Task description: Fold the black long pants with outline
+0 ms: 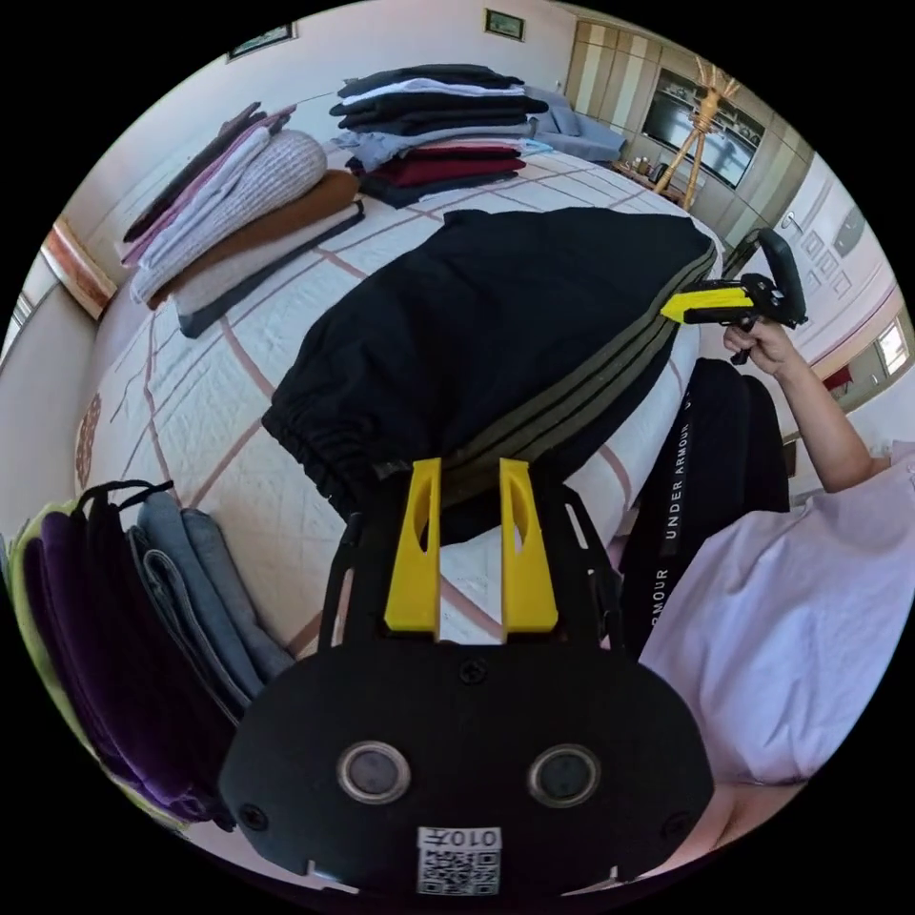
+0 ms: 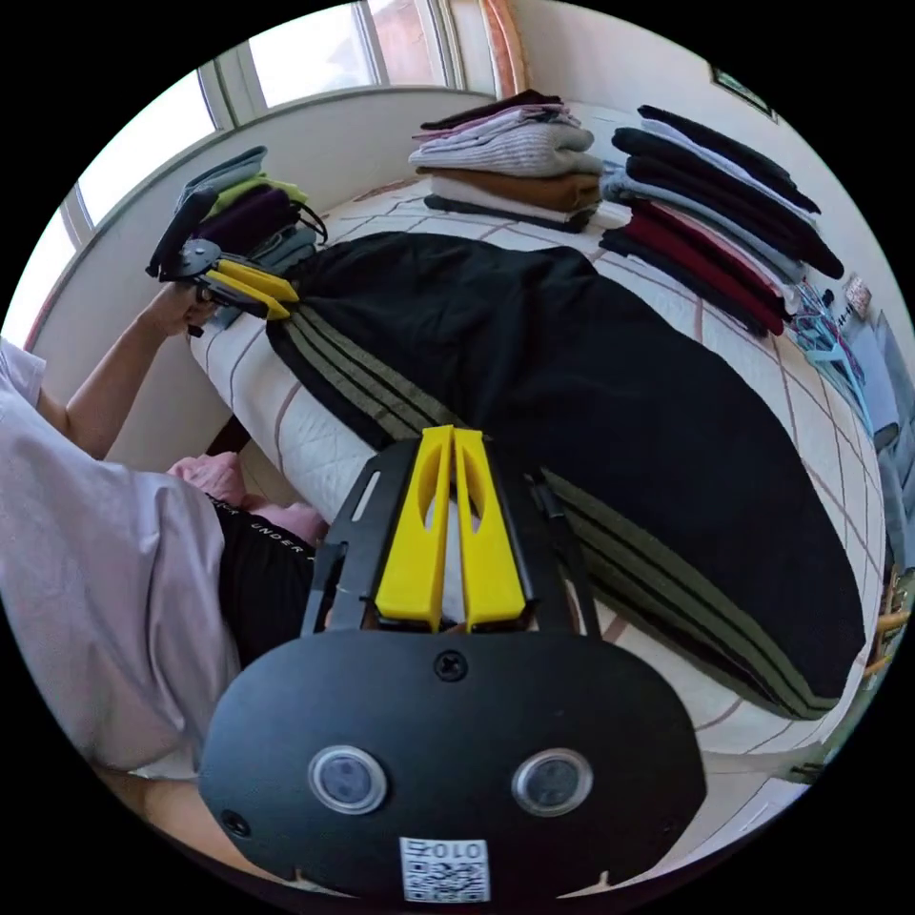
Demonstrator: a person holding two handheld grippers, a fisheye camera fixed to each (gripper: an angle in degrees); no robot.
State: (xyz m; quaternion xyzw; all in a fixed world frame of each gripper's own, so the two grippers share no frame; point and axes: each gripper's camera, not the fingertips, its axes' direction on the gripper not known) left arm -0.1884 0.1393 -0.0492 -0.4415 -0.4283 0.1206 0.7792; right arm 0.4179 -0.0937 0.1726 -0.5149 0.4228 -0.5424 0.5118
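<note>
Holding black striped pants flat on the bed: left gripper clamped on the cuff end, right gripper closed on the striped edge, apparently pinching it. Risk: uneven pull skews the stripes, or thin grip slips.

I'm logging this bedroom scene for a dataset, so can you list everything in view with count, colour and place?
pants: one, black with olive side stripes, spread across the bed
bed: one, white quilt with brownish lines, under the pants
stacks of folded clothes: several, mixed colours, along the bed's far side and at a corner by the window
window: one, bright, behind the bed
wall frames: two, dark, high on the wall
left gripper: yellow jaws, at the pants' elastic end
right gripper: yellow jaws, at the striped edge
person's hand: holds the right gripper
</note>
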